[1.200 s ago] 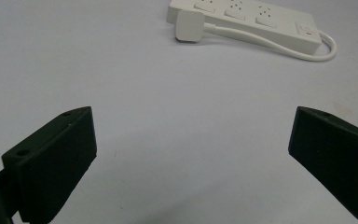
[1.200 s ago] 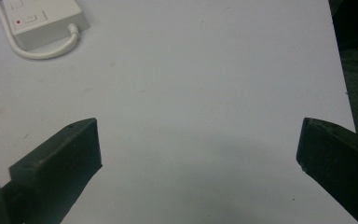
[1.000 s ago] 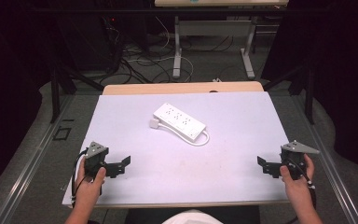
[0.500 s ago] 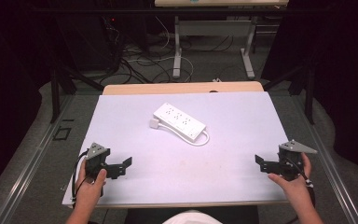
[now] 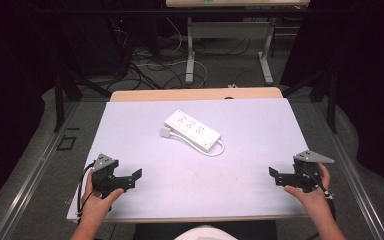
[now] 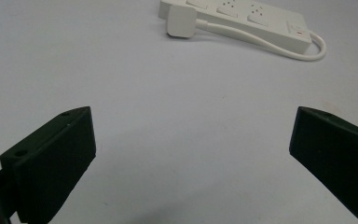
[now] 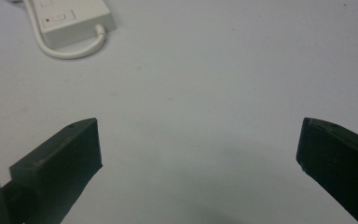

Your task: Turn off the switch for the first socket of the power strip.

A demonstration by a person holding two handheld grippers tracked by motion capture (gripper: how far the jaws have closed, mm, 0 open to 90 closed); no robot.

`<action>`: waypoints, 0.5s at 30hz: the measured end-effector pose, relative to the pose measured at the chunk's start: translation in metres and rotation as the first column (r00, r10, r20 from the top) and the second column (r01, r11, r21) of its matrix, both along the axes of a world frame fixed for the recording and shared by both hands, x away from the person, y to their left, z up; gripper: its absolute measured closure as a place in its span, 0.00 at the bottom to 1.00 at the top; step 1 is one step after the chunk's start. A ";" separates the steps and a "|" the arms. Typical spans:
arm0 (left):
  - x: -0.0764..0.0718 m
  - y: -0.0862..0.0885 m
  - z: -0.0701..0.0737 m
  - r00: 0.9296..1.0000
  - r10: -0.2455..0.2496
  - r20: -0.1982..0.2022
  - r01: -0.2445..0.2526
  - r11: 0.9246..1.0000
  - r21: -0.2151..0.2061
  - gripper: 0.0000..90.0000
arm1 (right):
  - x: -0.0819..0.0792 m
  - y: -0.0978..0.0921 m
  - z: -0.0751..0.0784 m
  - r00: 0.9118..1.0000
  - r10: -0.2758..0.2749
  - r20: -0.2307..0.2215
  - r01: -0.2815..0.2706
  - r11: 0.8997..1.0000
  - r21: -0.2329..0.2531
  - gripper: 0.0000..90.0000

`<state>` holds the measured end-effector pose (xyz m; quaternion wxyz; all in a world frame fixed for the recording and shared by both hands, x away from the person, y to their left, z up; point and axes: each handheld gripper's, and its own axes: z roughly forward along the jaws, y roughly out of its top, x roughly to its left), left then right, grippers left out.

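Your left tongs sit low at the near left of the tabletop, jaws spread wide with nothing between them; the left gripper view shows bare white surface in the gap. Your right tongs mirror them at the near right, also spread wide and empty, pointing inward across the tabletop.

Well apart from both, toward the middle and a little farther from you, lies the white power strip, flat and set at a slant. Its cord loops out of the end with the switch and runs back along the near side of the body to the plug, which rests against the strip's other end.

This looks like the opening step: both tools are at rest positions, and nothing is yet touched. The next move probably calls for you to bring one pair of tongs forward and inward to the strip. The plug is the likely first hold for the left; keep the jaws open until they straddle it.
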<state>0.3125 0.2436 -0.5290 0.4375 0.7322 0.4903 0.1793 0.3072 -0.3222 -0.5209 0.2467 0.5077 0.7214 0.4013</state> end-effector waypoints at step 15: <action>-0.003 0.002 0.001 0.999 0.041 0.008 -0.041 0.999 0.005 0.00 | 0.000 0.025 0.005 0.998 0.055 0.016 -0.055 0.998 -0.043 0.00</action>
